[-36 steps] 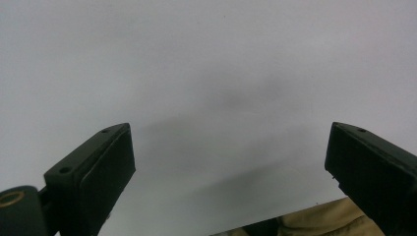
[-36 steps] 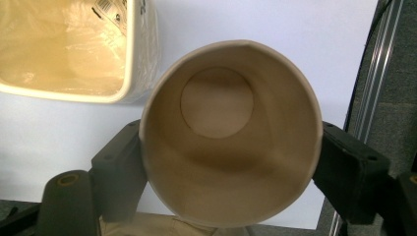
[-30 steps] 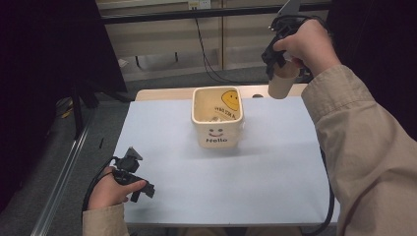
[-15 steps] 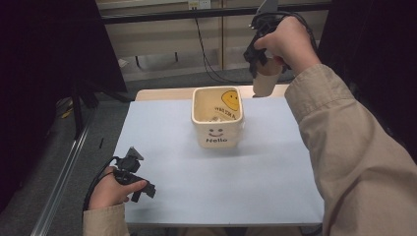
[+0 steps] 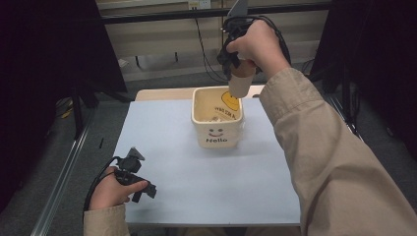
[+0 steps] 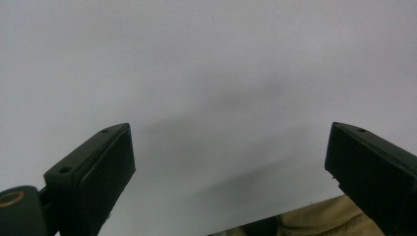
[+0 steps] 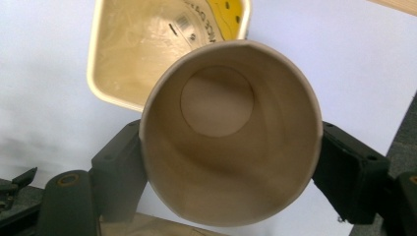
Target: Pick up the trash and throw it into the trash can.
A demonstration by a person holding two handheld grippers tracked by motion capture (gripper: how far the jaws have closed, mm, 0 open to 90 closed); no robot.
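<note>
A tan paper cup (image 5: 242,83) hangs in the air above the far right corner of a cream square tub (image 5: 216,138) that bears a smiley and the word "Hello". My right gripper (image 5: 240,73) is shut on the cup. In the right gripper view I look down into the empty cup (image 7: 231,147), its rim squeezed oval between the black pads (image 7: 120,172), with the tub (image 7: 128,59) below and behind it. My left gripper (image 5: 142,189) rests at the near left of the table. In the left gripper view it (image 6: 228,167) is open with nothing between its jaws.
A white sheet (image 5: 196,187) covers the table, and the tub stands at its far middle. A wooden strip (image 5: 162,93) runs along the far edge. Metal rails and cables lie on the floor to the left and behind.
The right hand has carried the cup leftward, from beyond the tub's right side to above its far right corner. The left hand has stayed put.
</note>
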